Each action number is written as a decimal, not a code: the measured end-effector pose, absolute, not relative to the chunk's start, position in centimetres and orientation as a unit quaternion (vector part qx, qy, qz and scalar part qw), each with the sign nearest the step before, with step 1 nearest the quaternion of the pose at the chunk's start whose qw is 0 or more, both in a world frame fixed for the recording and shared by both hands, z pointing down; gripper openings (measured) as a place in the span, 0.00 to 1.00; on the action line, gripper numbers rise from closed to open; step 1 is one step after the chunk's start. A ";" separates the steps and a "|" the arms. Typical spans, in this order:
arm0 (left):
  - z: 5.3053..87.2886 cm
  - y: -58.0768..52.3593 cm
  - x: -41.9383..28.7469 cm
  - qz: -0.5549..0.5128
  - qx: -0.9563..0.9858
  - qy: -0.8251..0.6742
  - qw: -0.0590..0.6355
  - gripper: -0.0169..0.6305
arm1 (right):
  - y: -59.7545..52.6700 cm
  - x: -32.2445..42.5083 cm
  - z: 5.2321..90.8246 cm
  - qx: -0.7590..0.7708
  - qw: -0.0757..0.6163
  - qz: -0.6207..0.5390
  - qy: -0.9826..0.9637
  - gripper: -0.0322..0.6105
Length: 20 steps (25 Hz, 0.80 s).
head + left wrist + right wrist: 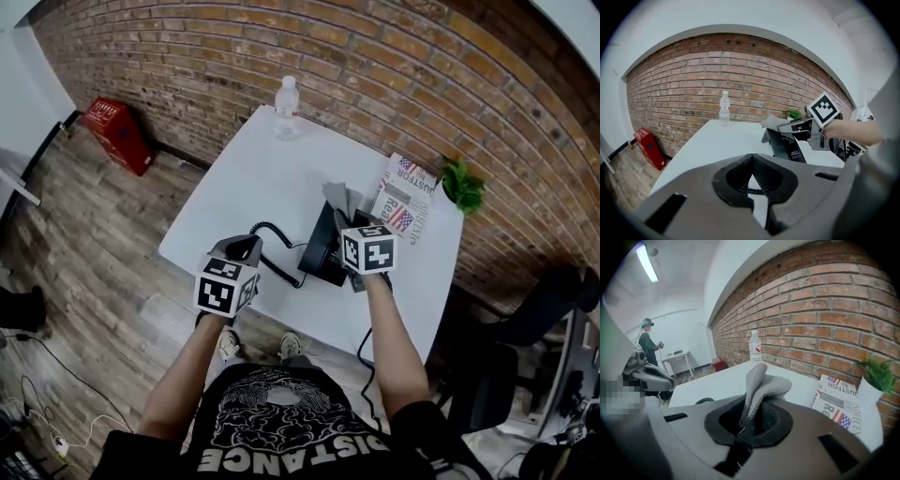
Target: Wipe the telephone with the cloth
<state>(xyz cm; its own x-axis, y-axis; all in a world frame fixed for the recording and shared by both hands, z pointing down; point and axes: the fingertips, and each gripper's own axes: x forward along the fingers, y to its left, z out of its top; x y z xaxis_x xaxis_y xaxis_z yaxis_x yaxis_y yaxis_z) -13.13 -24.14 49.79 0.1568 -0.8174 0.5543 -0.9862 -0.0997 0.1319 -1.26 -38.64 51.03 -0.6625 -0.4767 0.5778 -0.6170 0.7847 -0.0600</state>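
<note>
R gripper (751, 427) pinches cloth (759, 385) above phone (322, 251); L gripper (751, 168), jaws pressed together, empty, at 9 o'clock. Next: lower, rub.

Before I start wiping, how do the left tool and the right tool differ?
The right tool is shut on the grey cloth, while the left tool is shut with nothing between its jaws. The right tool sits over the telephone; the left tool sits off to the telephone's left, near the coiled cord. Shared: both tools are shut, and both are at the near side of the white table.
</note>
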 end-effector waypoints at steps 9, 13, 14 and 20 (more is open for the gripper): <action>49.9 -23.5 -15.1 0.176 0.733 -0.611 0.244 0.03 | -37.7 -1.5 52.1 0.321 0.290 0.138 -0.891 0.07; 50.0 -23.4 -15.4 0.176 0.740 -0.602 0.242 0.03 | -36.9 -1.7 52.6 0.326 0.295 0.141 -0.887 0.07; 50.0 -23.4 -15.5 0.175 0.742 -0.600 0.241 0.03 | -36.6 -1.7 52.6 0.326 0.296 0.142 -0.887 0.07; 49.7 -23.2 -15.4 0.173 0.753 -0.588 0.239 0.03 | -34.9 -1.4 53.2 0.327 0.306 0.154 -0.881 0.07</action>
